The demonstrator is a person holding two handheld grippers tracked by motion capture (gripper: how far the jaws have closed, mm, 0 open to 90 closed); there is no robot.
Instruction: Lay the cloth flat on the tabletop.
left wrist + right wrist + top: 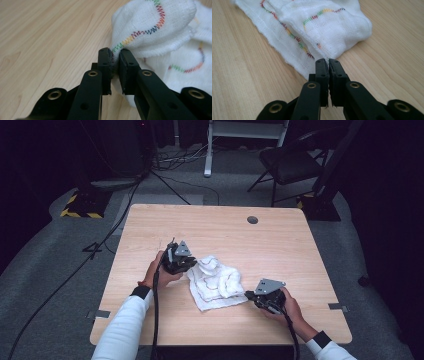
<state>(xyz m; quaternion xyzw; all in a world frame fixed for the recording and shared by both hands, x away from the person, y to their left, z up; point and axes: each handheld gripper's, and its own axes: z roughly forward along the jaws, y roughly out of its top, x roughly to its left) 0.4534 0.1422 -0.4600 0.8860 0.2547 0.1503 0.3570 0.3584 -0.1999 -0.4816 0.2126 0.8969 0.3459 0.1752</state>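
1. The white cloth (216,282), hemmed in rainbow stitching, lies crumpled at the middle of the wooden counter (150,227), between the two hands.
2. Left gripper (186,264): its fingers (104,65) are pinching a gathered fold of the cloth's stitched hem; in the left gripper view the fabric balloons up and to the right of the pinch.
3. Right gripper (248,294): its fingers (322,72) are pressed together on a thin corner of the cloth; in the right gripper view the cloth spreads away ahead and to the left of the tips.
4. Key relation: the grip points sit at opposite ends of the bundle, so its long axis runs from the left grip, farther from the person, to the right grip, nearer. The slack lies between them; drawing the hands apart along this line would likely open the cloth.
5. Room: bare counter surrounds the cloth on all sides. The near edge is closest to the right hand (287,307); the far edge and the round port (252,220) are well apart from it.
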